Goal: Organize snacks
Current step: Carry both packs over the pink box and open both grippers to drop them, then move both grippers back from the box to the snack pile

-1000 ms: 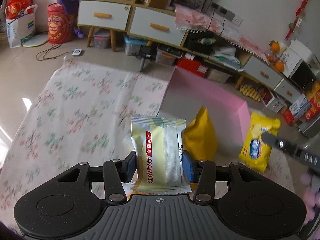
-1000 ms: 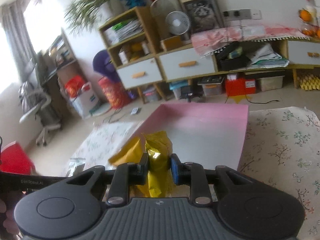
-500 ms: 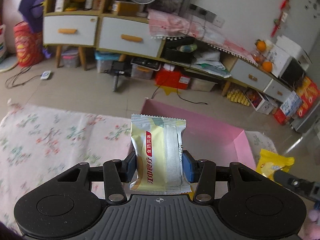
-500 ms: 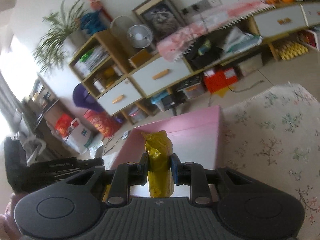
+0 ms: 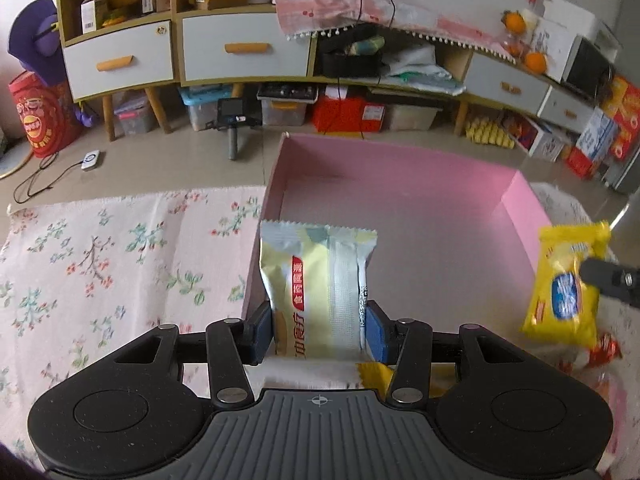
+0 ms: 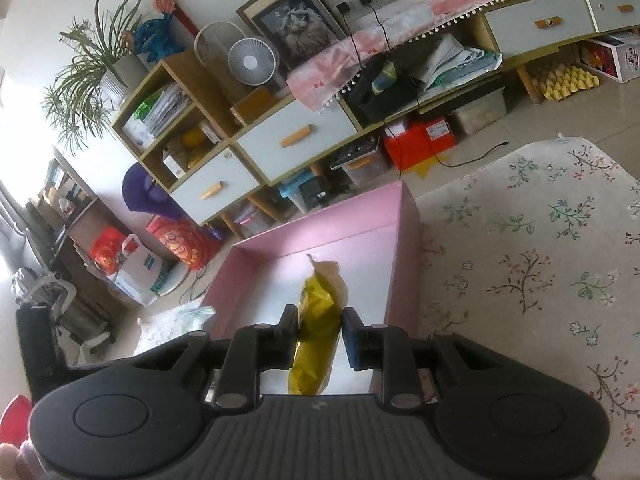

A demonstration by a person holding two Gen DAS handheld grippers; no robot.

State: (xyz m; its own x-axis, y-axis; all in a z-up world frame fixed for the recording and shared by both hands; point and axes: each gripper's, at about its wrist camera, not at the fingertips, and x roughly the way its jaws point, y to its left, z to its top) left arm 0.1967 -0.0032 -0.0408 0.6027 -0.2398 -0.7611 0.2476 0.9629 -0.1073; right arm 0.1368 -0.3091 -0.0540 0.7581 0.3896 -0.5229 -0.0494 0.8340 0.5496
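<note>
My left gripper is shut on a pale yellow and silver snack packet and holds it upright over the near left edge of the pink box. My right gripper is shut on a yellow snack bag and holds it above the box's pale floor, near the right wall. In the left wrist view that yellow bag hangs at the box's right wall, with a dark finger of the right gripper across it.
The box lies on a floral cloth. A red-wrapped snack lies on the cloth at the right. Low cabinets with drawers and storage bins line the far wall.
Both grippers have moved forward over the pink box with their snacks still held. The yellow bag now hangs over the box's inside by its right wall.
</note>
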